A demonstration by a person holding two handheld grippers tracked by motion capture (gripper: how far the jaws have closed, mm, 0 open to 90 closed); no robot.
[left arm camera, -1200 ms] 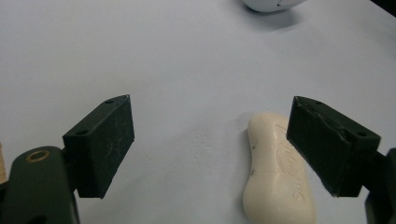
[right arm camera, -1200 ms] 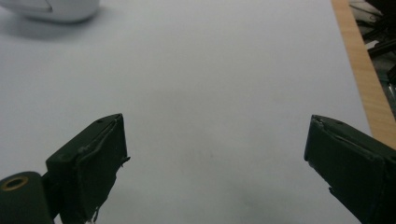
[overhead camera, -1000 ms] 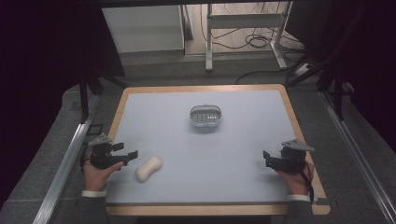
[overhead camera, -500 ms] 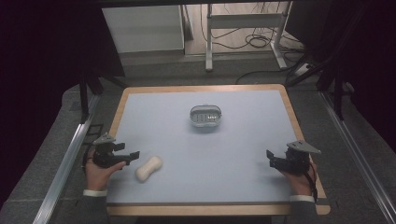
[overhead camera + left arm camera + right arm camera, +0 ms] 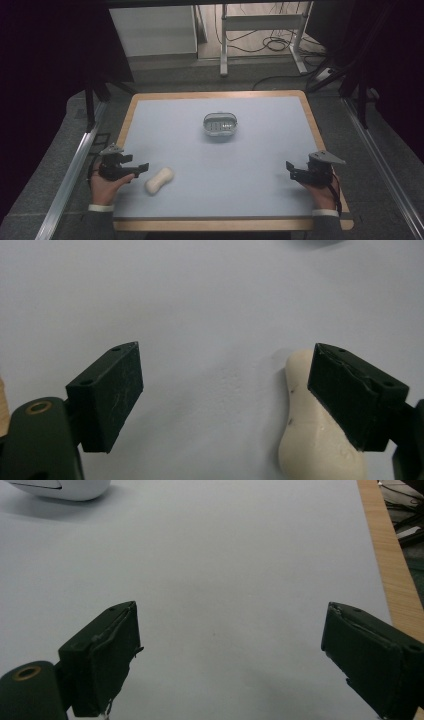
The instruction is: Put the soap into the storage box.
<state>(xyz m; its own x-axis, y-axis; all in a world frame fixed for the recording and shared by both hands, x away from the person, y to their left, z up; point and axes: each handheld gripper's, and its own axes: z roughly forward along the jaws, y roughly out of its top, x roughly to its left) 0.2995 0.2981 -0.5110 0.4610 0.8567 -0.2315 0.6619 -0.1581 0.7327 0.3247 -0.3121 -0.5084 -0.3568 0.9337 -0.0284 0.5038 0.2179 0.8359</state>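
A cream, peanut-shaped lump lies on the pale grey table top near the front left. My left gripper is open just to its left, jaws pointing right. In the left gripper view the lump lies beside and partly behind the right-hand jaw, and nothing sits in the gap of the left gripper. My right gripper hovers open near the front right, pointing left. In its own view the right gripper holds nothing over bare table.
A small grey oval container sits at the table's middle, toward the back; its edge shows as a white container. A wooden rim frames the table. Metal rails run along both sides, with a desk frame and cables beyond.
Both hands drifted slightly toward the near edge, the right one also a little to the right. The lump and container stayed put.
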